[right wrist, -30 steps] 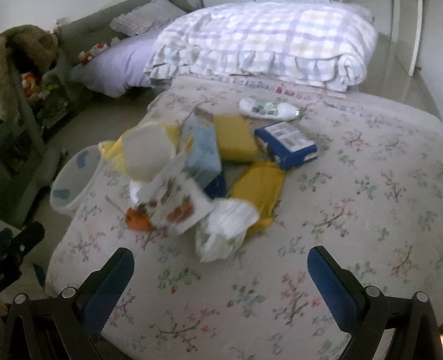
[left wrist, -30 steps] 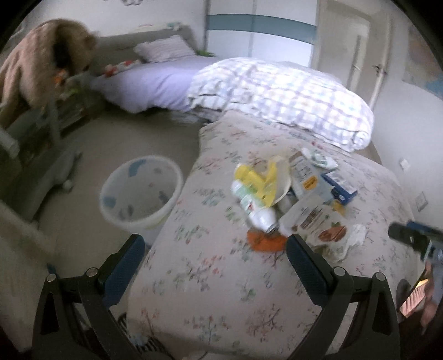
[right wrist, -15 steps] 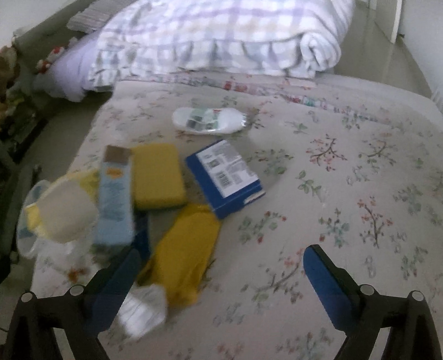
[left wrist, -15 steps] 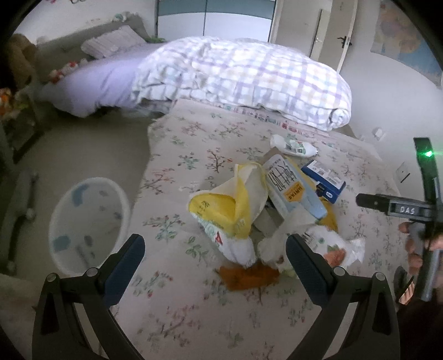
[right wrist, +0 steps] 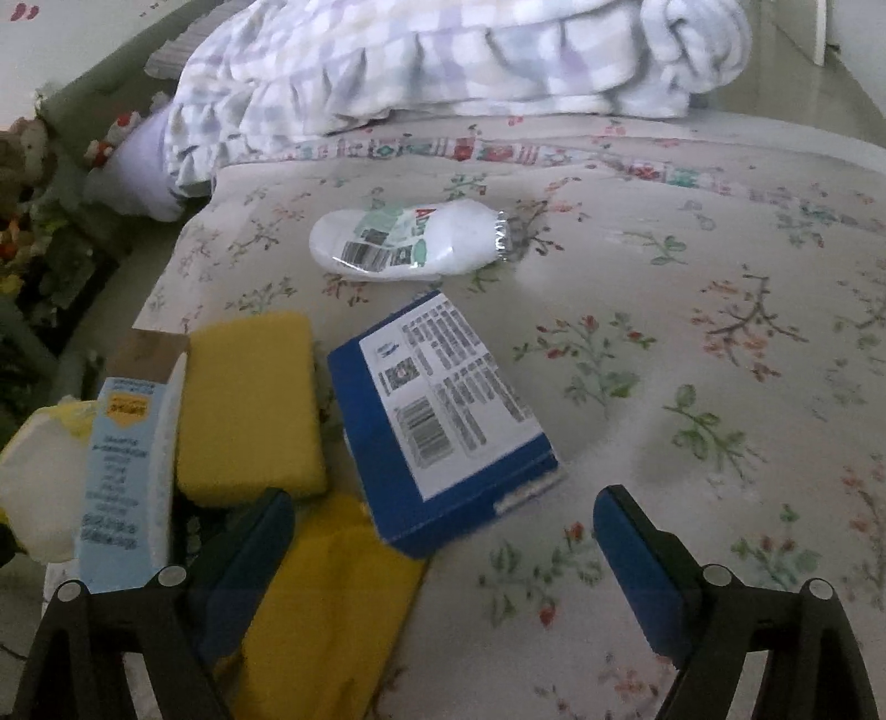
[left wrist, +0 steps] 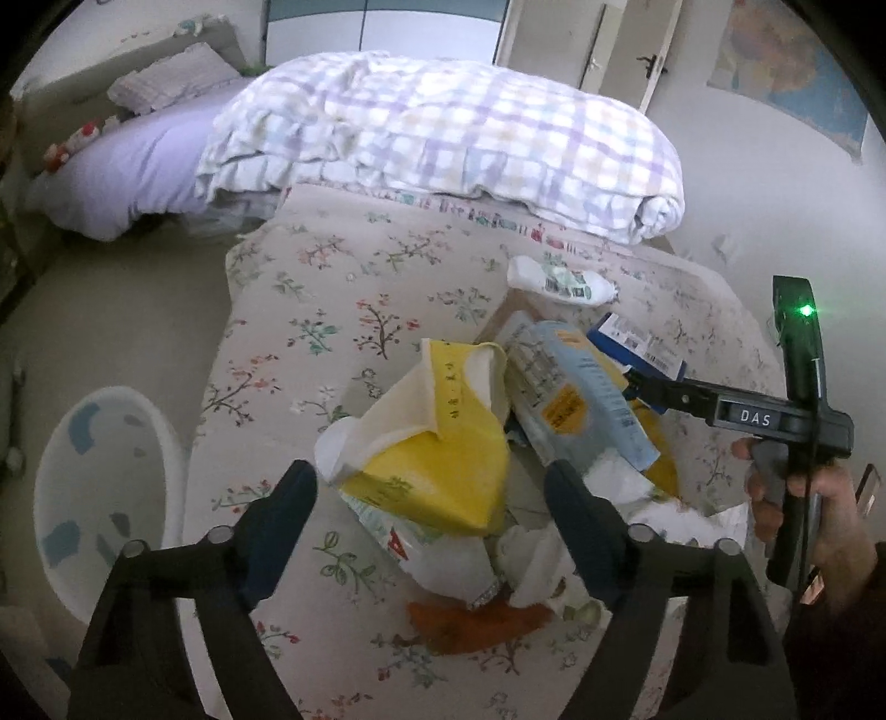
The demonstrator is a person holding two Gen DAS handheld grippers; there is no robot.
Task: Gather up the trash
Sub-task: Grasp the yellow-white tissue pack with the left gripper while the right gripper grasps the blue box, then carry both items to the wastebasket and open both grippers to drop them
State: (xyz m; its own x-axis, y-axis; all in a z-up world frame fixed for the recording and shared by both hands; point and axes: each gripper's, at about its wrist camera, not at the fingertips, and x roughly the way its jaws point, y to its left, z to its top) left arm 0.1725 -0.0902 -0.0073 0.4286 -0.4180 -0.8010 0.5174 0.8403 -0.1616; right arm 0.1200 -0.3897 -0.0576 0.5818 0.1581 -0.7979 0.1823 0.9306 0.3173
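Note:
A pile of trash lies on the floral bedspread (left wrist: 343,310). My left gripper (left wrist: 432,498) is open, its fingers on either side of a yellow and white wrapper (left wrist: 437,443). Beside it lie a light blue carton (left wrist: 576,399), crumpled white paper (left wrist: 542,559) and an orange scrap (left wrist: 476,620). My right gripper (right wrist: 443,531) is open just in front of a blue box (right wrist: 443,421), with a yellow sponge (right wrist: 249,404) and a yellow packet (right wrist: 326,603) to its left. A white wrapper (right wrist: 410,243) lies farther back. The white trash bin (left wrist: 99,498) stands on the floor left of the bed.
A folded checked quilt (left wrist: 454,138) lies across the far end of the bed. A second bed with a lilac sheet (left wrist: 122,177) is at the back left. A door (left wrist: 626,50) and a wall map (left wrist: 797,72) are behind. The right gripper's body (left wrist: 775,415) shows at the right.
Both grippers have moved forward and down toward the pile. The left one now straddles the yellow wrapper; the right one has closed in on the blue box.

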